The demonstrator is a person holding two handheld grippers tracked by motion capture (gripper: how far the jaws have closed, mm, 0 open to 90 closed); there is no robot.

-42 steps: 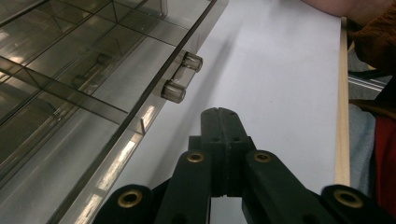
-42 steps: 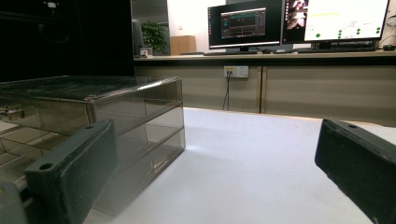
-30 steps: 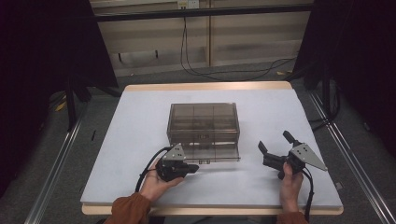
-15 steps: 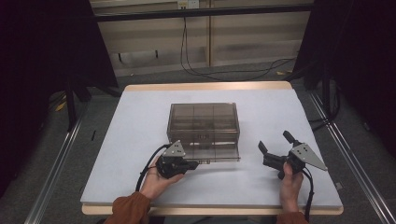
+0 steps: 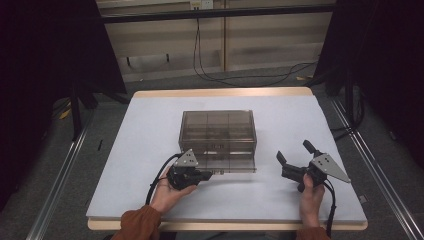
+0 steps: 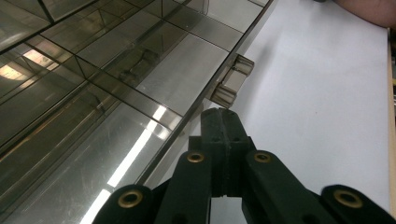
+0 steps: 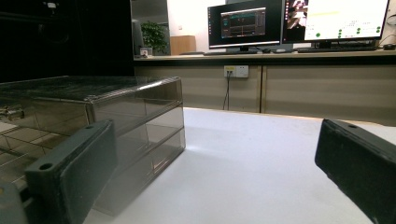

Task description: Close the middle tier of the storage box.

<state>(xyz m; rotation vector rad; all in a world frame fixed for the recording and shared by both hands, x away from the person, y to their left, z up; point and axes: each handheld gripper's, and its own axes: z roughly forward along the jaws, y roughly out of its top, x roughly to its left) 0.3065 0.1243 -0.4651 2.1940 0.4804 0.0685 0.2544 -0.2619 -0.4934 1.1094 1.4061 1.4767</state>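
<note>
Monitors [image 7: 299, 23] glow behind the smoky box [image 7: 116, 121]; left tool [image 6: 223, 122] pressed together, right tool [image 5: 296, 157] spread apart.

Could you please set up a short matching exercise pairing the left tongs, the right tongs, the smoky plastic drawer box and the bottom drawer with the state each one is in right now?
Things:
1. left tongs
2. right tongs
3. smoky plastic drawer box
4. bottom drawer

States:
A. spread wide apart, gripping nothing
B. pulled partway out toward the person
C. pressed shut, tip at the drawer's front edge by its clear handle
D. standing on the white table, mid-table

Pairs: 1-C, 2-A, 3-D, 4-B
</note>
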